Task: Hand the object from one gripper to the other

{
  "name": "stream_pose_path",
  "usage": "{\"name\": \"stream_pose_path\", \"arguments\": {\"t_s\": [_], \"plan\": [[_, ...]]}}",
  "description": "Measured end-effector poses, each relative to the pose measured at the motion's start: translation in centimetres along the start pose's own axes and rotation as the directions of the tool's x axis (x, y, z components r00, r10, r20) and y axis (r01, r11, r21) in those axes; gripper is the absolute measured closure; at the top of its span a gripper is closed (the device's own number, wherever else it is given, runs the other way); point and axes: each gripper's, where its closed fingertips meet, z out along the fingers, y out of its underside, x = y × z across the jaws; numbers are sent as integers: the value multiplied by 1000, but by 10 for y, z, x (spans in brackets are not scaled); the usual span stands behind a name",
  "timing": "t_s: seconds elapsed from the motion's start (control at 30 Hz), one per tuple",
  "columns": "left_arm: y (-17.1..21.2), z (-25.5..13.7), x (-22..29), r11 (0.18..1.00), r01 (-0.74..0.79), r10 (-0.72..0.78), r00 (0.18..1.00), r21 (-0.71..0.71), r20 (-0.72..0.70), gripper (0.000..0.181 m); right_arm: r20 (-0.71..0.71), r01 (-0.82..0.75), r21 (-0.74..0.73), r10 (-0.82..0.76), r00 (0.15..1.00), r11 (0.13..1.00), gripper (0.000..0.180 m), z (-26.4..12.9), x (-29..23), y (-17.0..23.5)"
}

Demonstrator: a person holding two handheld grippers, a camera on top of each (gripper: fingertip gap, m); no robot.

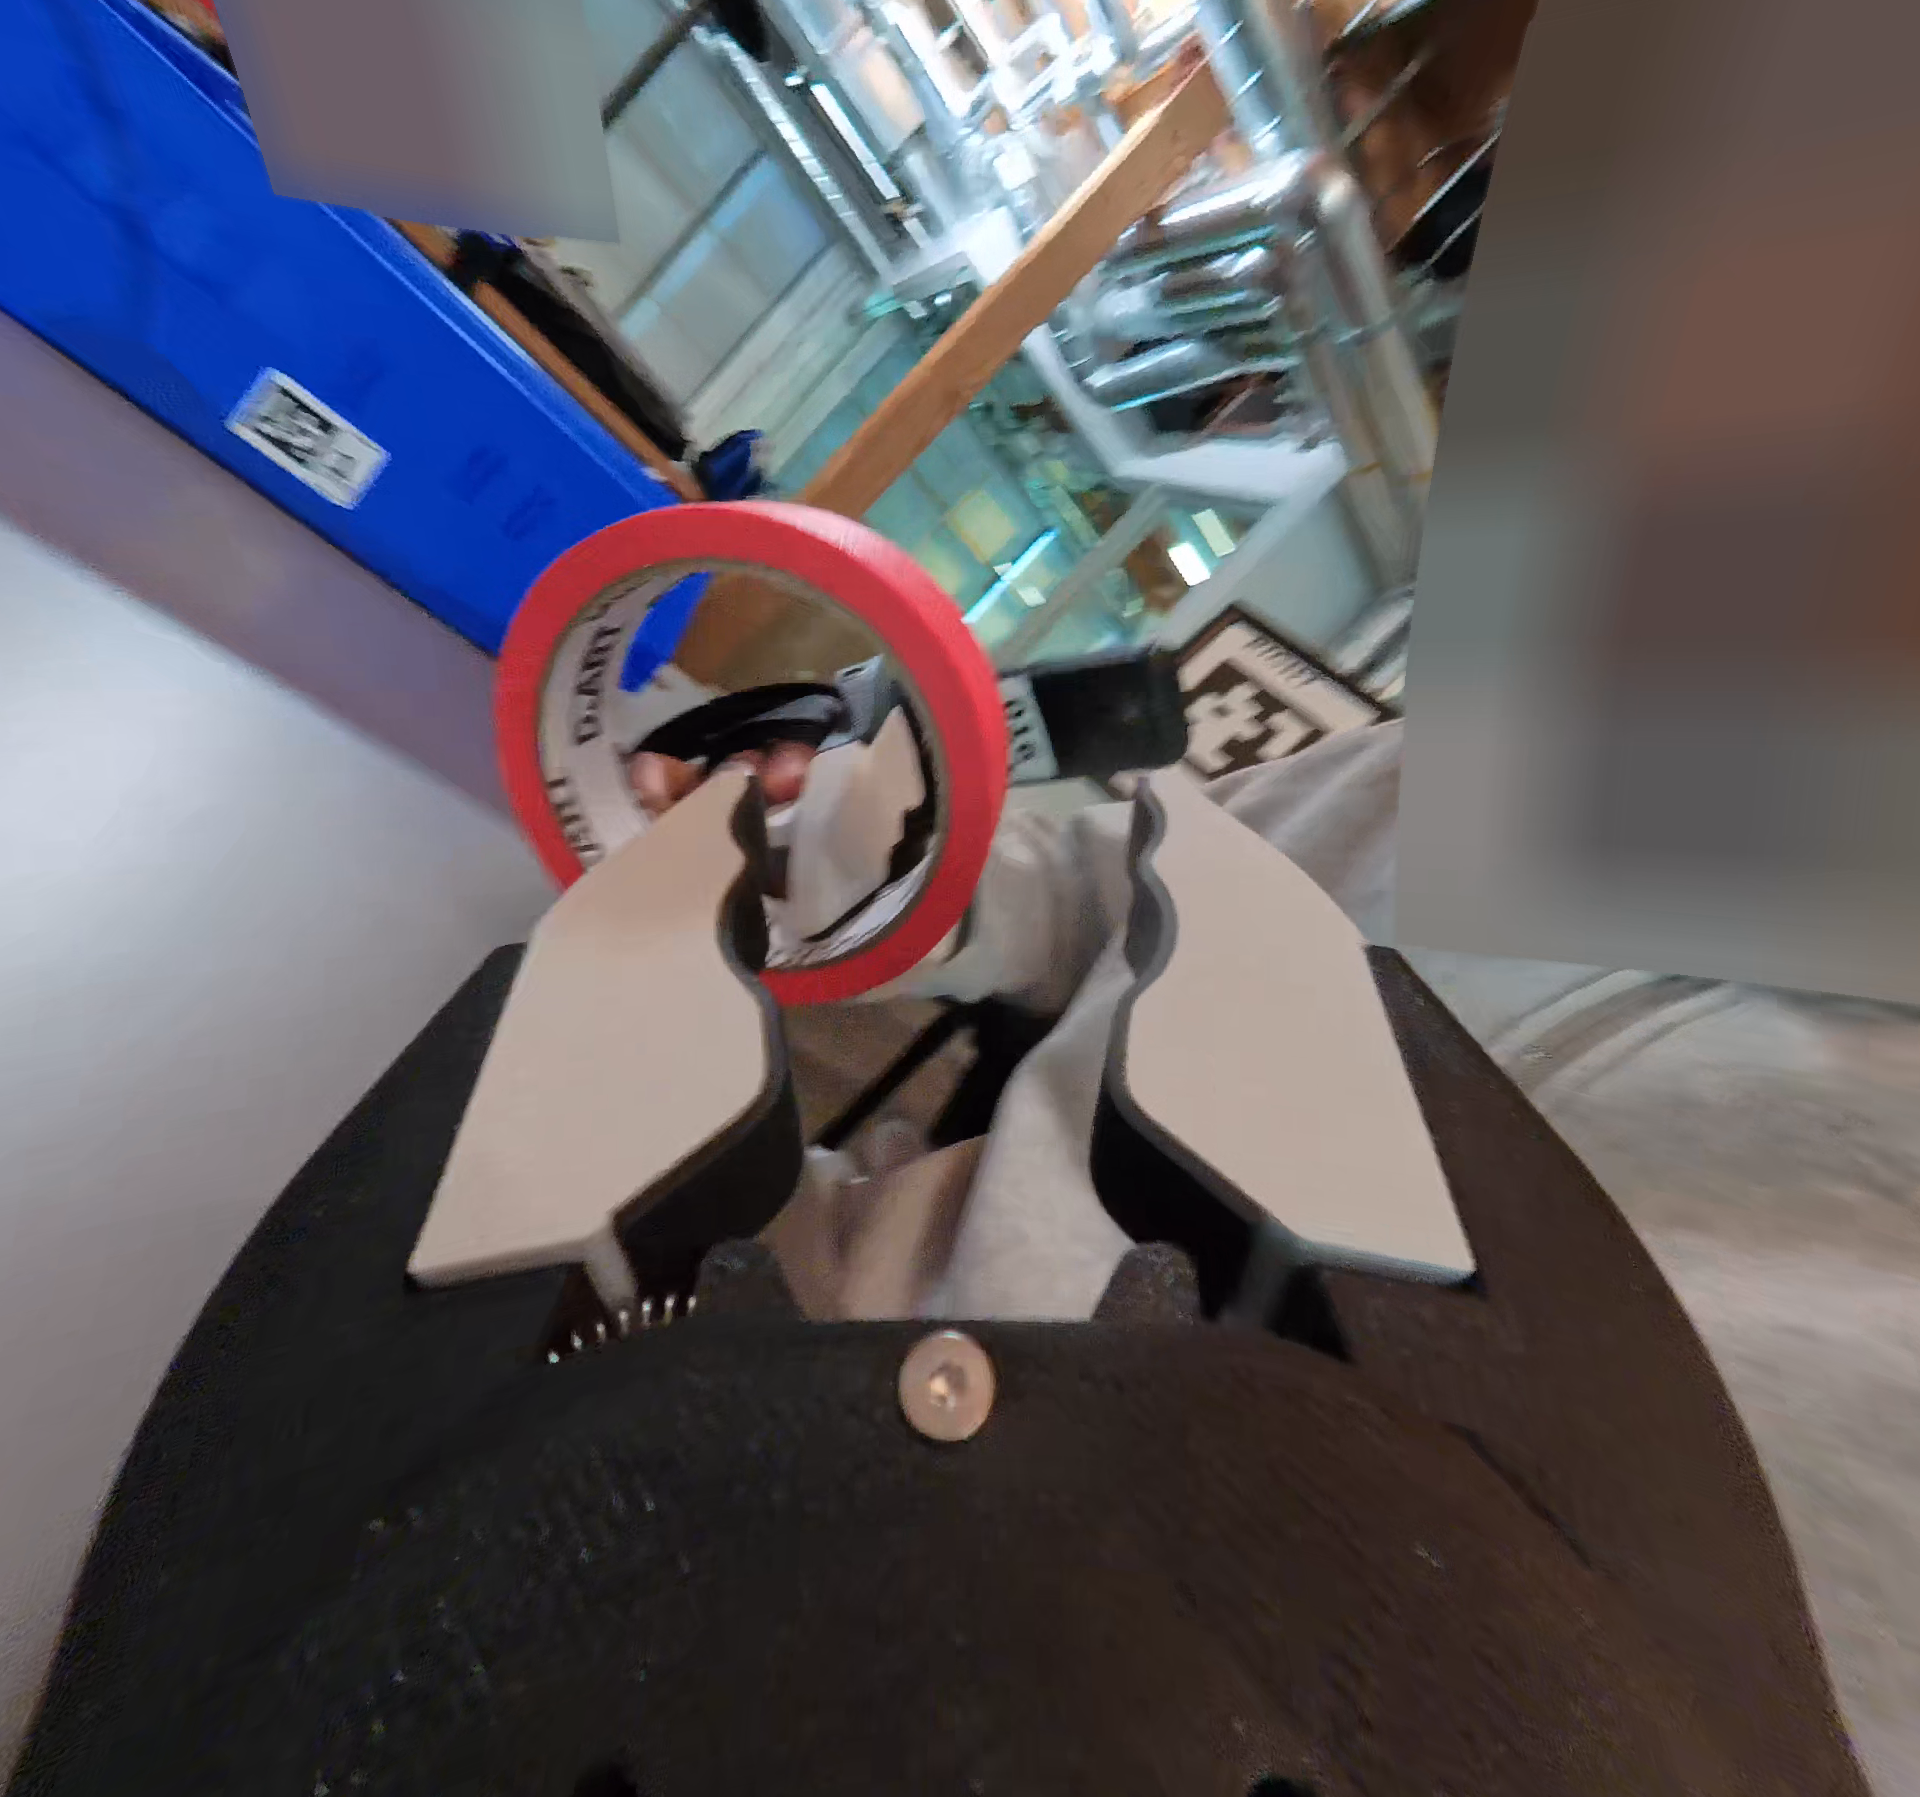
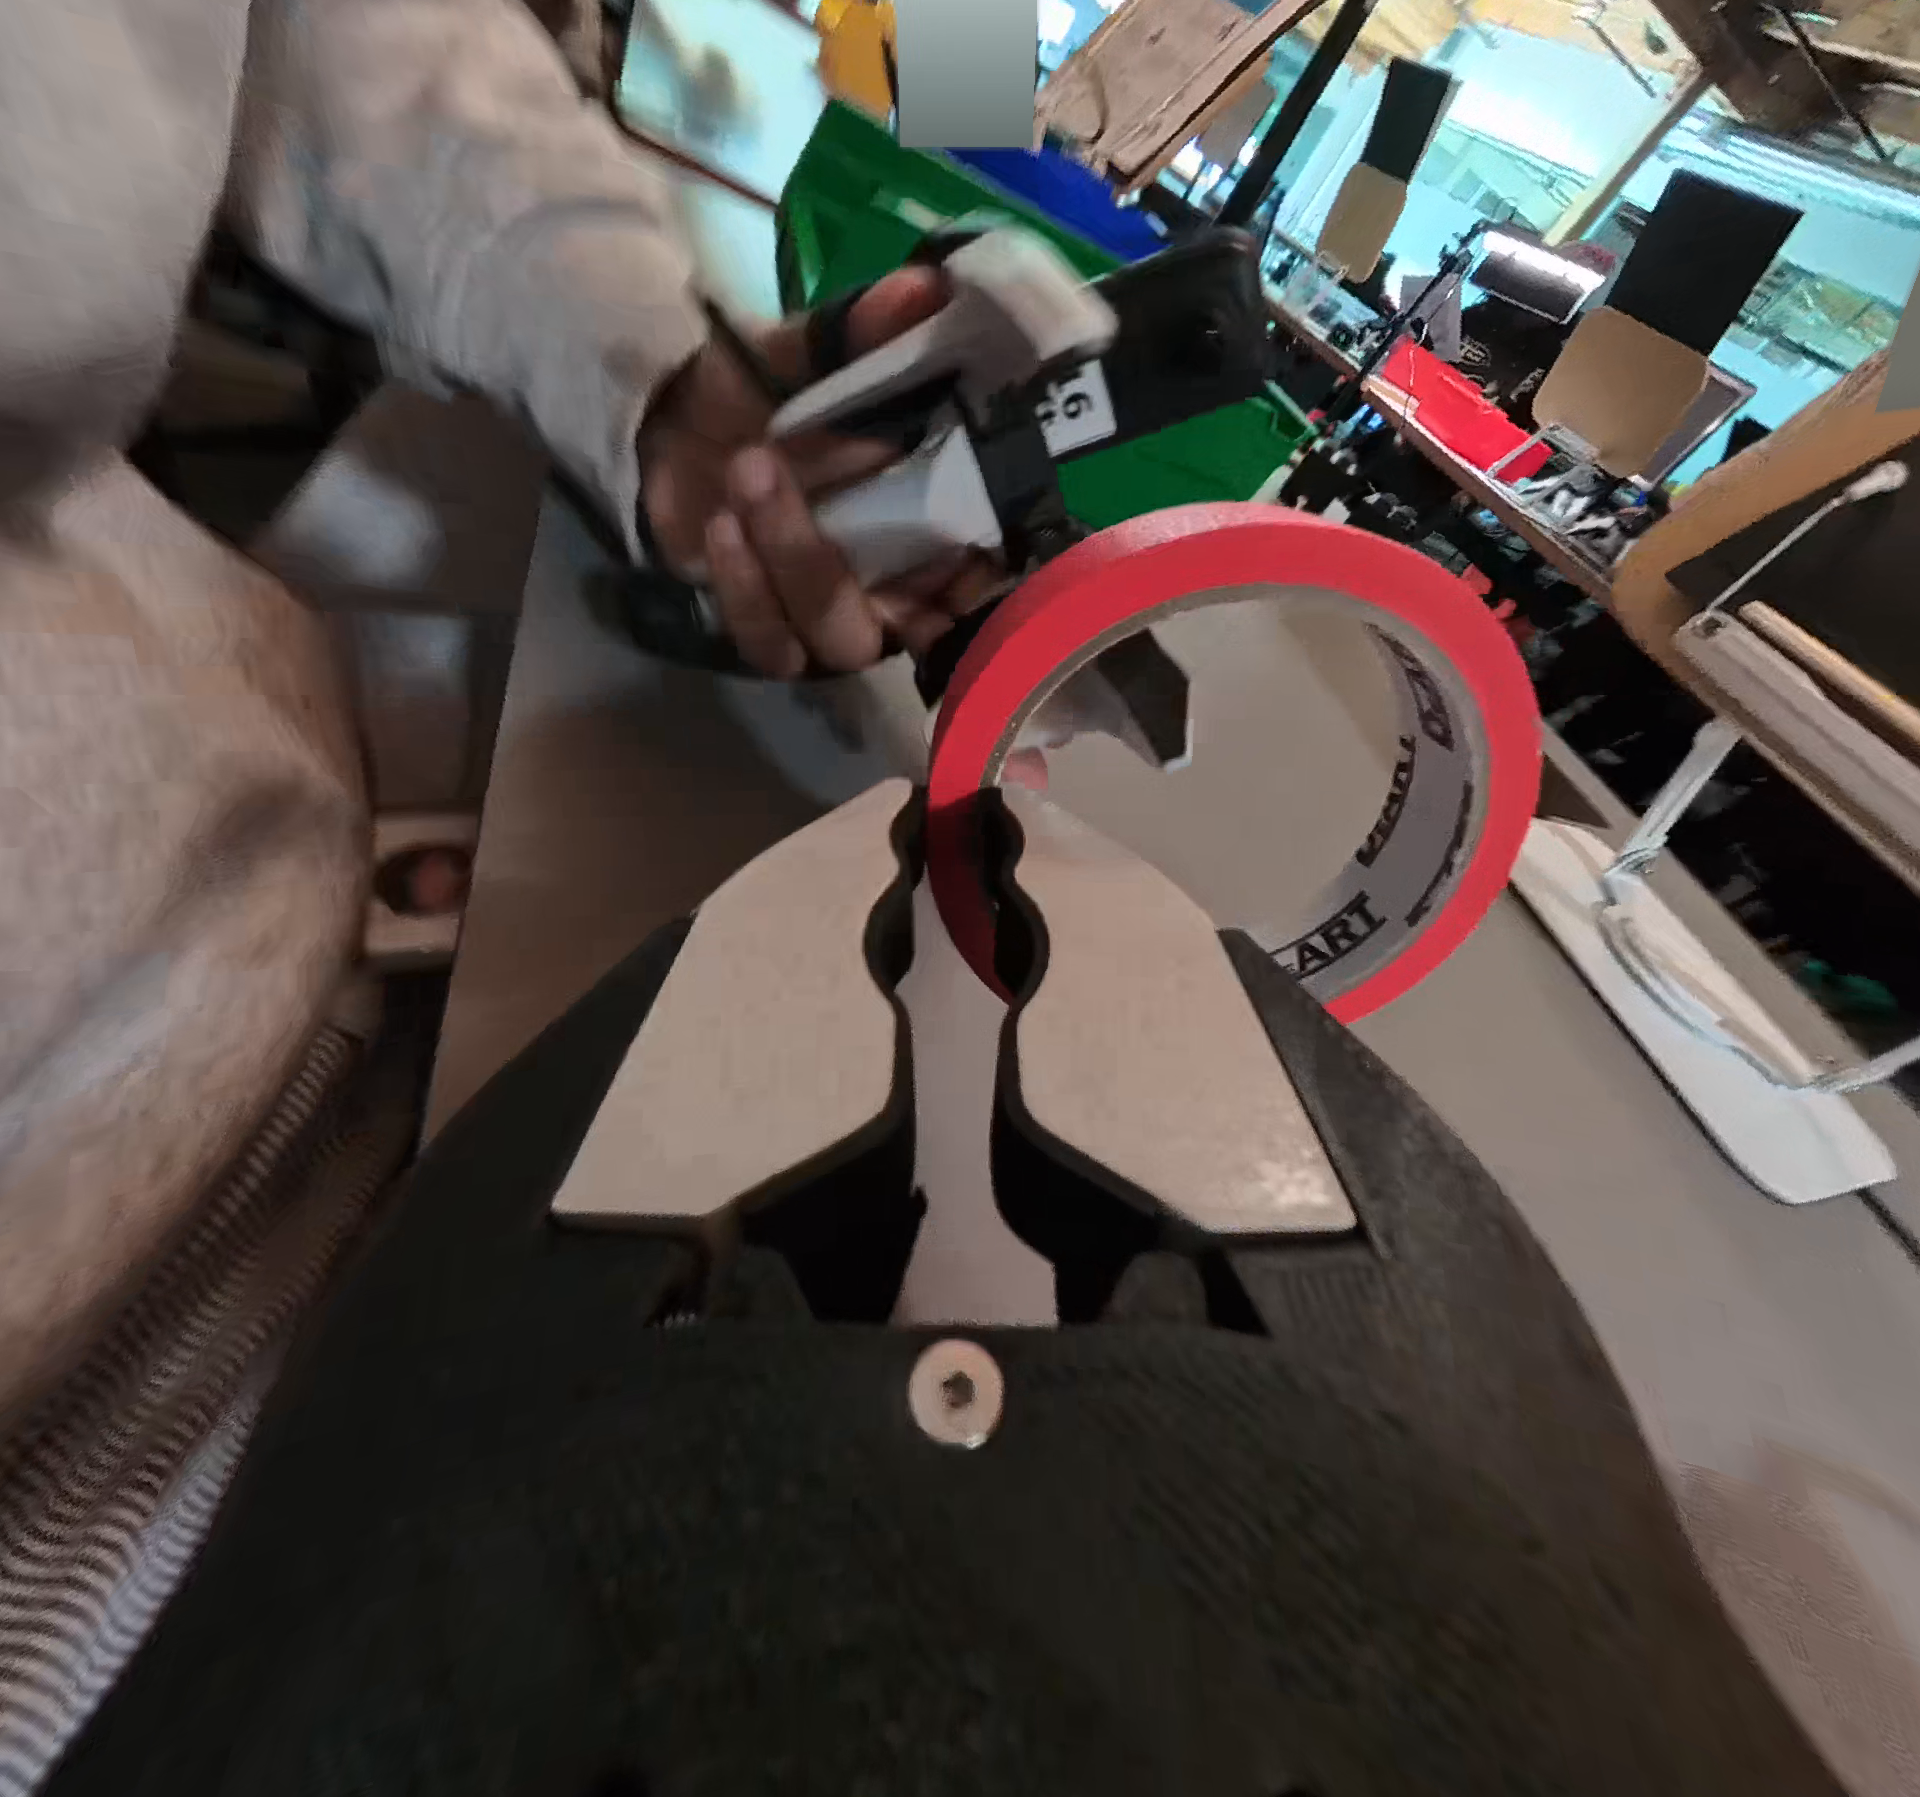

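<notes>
Left wrist view: the left tongs stand wide apart and hold nothing. The red tape roll hangs in the air just ahead of them, off toward their left finger, whose tip overlaps the ring's lower rim; the right finger is clear of it. The roll faces the camera almost flat, its hole open toward the tongs, and through the hole the other tool's fingers show.

Right wrist view: the right tongs are clamped on the roll's left wall, one finger inside the ring, one outside. The roll is held above the tabletop. The left tongs reach the far rim, so a sideways shift should bring the wall between them.
</notes>
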Motion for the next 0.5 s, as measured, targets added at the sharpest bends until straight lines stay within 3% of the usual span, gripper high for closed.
{"name": "stream_pose_path", "arguments": {"t_s": [0.03,0.13,0.3,0.5], "plan": [[0,-1,-4,998,-66,66,997,-15,49,104,3,-60,37,60,998,997,169,-3,4,-6],[2,0,-10,971,-233,239,961,-61,138,90,75,-262,160,253,965,952,169,-12,8,-25],[4,-4,-22,897,-410,439,863,-163,249,105,301,-587,227,518,801,777,169,-20,1,-45],[5,-8,-29,913,-366,404,873,-182,272,128,404,-636,204,528,747,744,169,-16,-17,-56]]}}
